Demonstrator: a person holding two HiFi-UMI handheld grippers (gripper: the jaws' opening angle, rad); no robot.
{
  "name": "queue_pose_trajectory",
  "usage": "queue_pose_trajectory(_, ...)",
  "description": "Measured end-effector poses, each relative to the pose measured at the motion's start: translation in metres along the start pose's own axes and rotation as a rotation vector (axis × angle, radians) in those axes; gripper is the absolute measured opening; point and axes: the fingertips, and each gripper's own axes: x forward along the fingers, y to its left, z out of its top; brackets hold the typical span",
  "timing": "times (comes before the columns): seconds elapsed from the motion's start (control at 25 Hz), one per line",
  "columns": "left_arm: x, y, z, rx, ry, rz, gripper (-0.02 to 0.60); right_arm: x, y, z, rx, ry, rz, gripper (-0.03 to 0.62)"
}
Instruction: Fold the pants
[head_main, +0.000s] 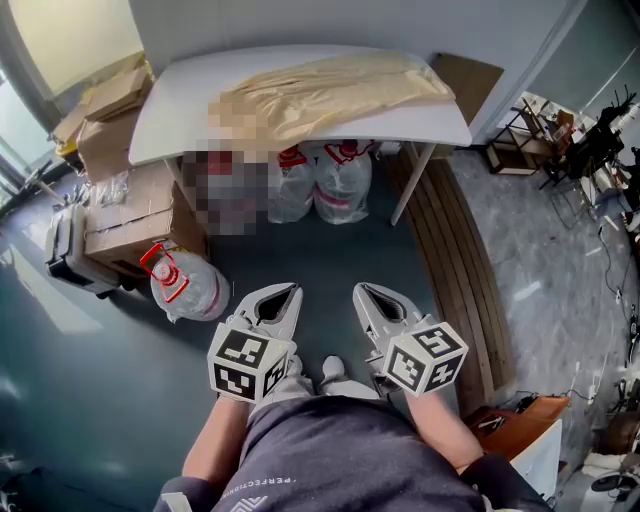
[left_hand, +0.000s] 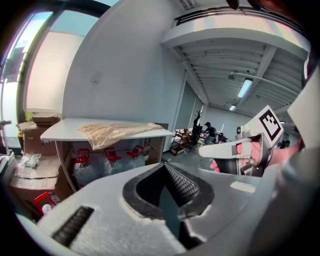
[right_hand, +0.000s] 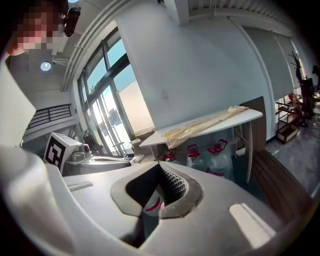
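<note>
Well, my jaws: left gripper (head_main: 291, 292) and right gripper (head_main: 361, 292) both closed, empty.
Pants (head_main: 330, 92): twelve o'clock, on table (head_main: 170, 120), well apart.
Risk: arriving closed, I'd shove cloth off the edge.

Both grippers held low in front of the body, jaws closed on nothing.

The left gripper (head_main: 288, 293) and the right gripper (head_main: 362, 292) sit side by side, near each other but apart, both pointing forward and a little downward, away from the torso. Each pair of jaws is pressed together with nothing between them. The left marker cube (head_main: 248, 362) and the right marker cube (head_main: 425, 357) face up. The bare left forearm (head_main: 215, 440) and right forearm (head_main: 442, 428) run back along either side of the waist.
</note>
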Motion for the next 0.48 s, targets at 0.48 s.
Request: queue_pose_trajectory(0.48,-0.01,0.025,-0.013,-0.023,0.018,-0.04,-0.002,0.026,0.011,-0.009,0.106,0.013,-0.014,0.0)
